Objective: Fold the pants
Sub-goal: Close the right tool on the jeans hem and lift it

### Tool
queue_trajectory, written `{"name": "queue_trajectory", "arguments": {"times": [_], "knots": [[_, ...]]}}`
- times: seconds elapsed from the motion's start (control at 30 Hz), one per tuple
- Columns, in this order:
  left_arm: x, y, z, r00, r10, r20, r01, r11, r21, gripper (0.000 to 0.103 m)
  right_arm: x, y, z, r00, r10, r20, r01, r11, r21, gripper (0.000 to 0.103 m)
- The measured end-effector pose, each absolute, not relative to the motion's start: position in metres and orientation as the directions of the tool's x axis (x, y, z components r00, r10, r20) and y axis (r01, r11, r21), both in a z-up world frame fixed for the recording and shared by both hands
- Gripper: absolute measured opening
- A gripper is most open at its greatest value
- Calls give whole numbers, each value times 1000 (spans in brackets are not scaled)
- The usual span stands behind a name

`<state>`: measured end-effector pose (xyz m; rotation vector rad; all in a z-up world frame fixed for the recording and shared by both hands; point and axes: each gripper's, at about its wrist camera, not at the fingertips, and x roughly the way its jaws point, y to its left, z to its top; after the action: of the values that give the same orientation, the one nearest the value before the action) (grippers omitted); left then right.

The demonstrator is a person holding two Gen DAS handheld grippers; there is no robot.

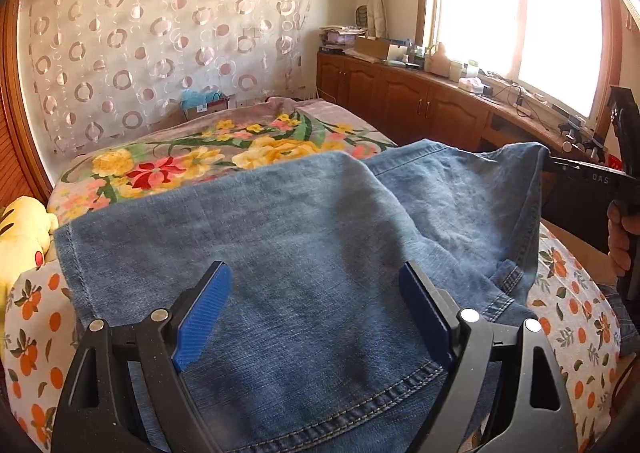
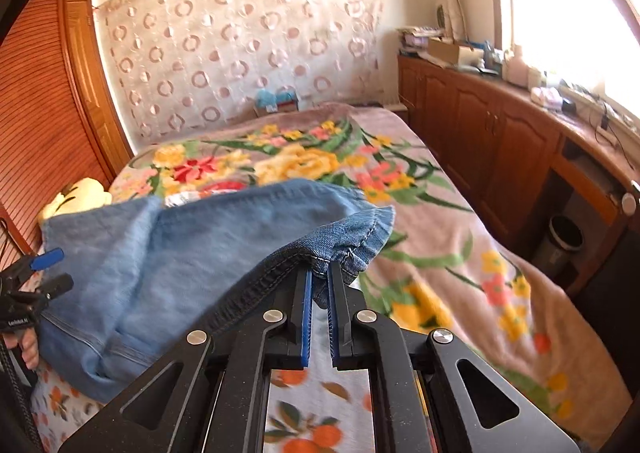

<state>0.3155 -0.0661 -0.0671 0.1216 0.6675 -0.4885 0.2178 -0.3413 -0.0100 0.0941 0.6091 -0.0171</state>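
The right gripper (image 2: pixel 319 277) is clamped on a bunched corner of the blue denim pants (image 2: pixel 168 265), the cloth pinched between its blue pads at the tips and raised off the bed, so that a stitched edge runs down and away to its left. Ahead of that gripper and to its right lies the floral blanket (image 2: pixel 440 245); beneath it shows the orange-print sheet (image 2: pixel 316 405). Far to its left the left gripper (image 1: pixel 316 277) hovers above the pants with its jaws wide apart and nothing between them, the denim spread flat just under and ahead of its fingers. Beyond the pants on that side sits a yellow plush toy (image 1: pixel 24 237), well to the left of the left gripper. As for progress, the pants appear doubled over once already, one layer lying across another, and the lifted corner suggests a further fold is only starting; bringing that corner across, laying it down and smoothing the stack remain, as I judge it.
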Motion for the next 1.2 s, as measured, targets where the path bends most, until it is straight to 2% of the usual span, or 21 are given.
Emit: {"name": "queue_trajectory", "arguments": {"times": [0.5, 1.07, 1.2], "knots": [[306, -48, -33, 714, -389, -582, 462, 887, -26, 86, 229, -250, 0, 825, 183, -535, -172, 983, 71, 7], [278, 18, -20, 780, -240, -577, 308, 951, 21, 86, 256, -237, -5, 752, 445, -486, -447, 886, 118, 6], [273, 24, -23, 784, -215, -583, 280, 960, 22, 86, 253, -231, -16, 713, 493, -499, -506, 854, 121, 6]]}}
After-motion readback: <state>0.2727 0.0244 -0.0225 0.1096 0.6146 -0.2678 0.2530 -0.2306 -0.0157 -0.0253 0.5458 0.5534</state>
